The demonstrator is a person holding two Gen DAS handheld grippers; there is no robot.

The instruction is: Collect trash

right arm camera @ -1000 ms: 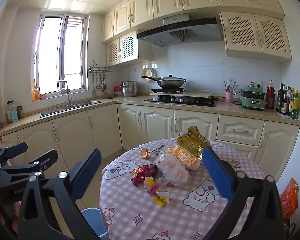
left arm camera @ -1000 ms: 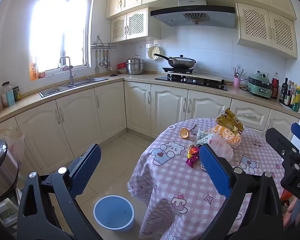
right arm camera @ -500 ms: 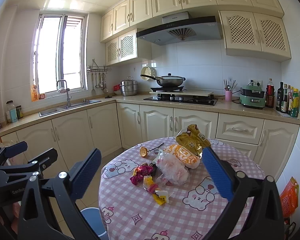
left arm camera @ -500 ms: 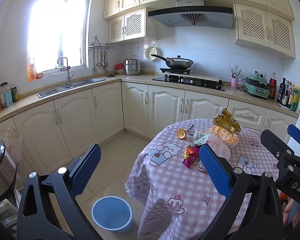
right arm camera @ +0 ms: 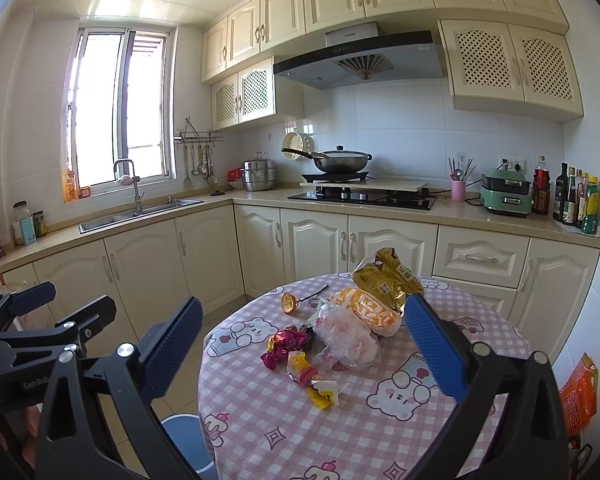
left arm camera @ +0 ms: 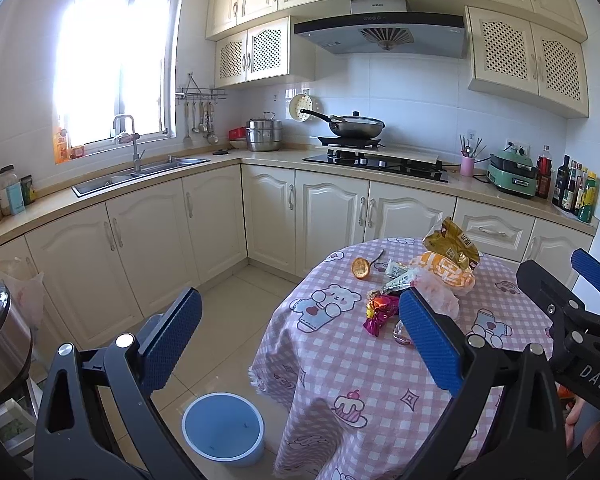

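Two grippers are held wide apart and empty, the left gripper [left arm camera: 300, 344] and the right gripper [right arm camera: 304, 346], neither touching anything. The step in hand is judged to be the approach: nothing has yet been picked up, and all the trash lies ahead of the right gripper on the round table [right arm camera: 380, 432] with its pink checked cloth. From the left gripper the pile is seen ahead and to the right, partly behind its right finger.

Seven or so pieces can be counted, though the heap overlaps and the count is uncertain: one gold snack bag [right arm camera: 386, 278] farthest off, one orange packet [right arm camera: 366, 310] touching it, one crumpled clear bag [right arm camera: 346, 336] nearer, one magenta foil wrapper [right arm camera: 284, 346] to its left, one yellow wrapper [right arm camera: 320, 388] nearest the right gripper, one small green-and-white wrapper [left arm camera: 398, 274], and one orange peel [right arm camera: 288, 303] set a little apart.

One blue bin [left arm camera: 223, 428] stands on the floor below the left gripper, beside the hanging cloth. The next move is judged to call for the right gripper to be lowered over the nearest wrapper and brought together on it.
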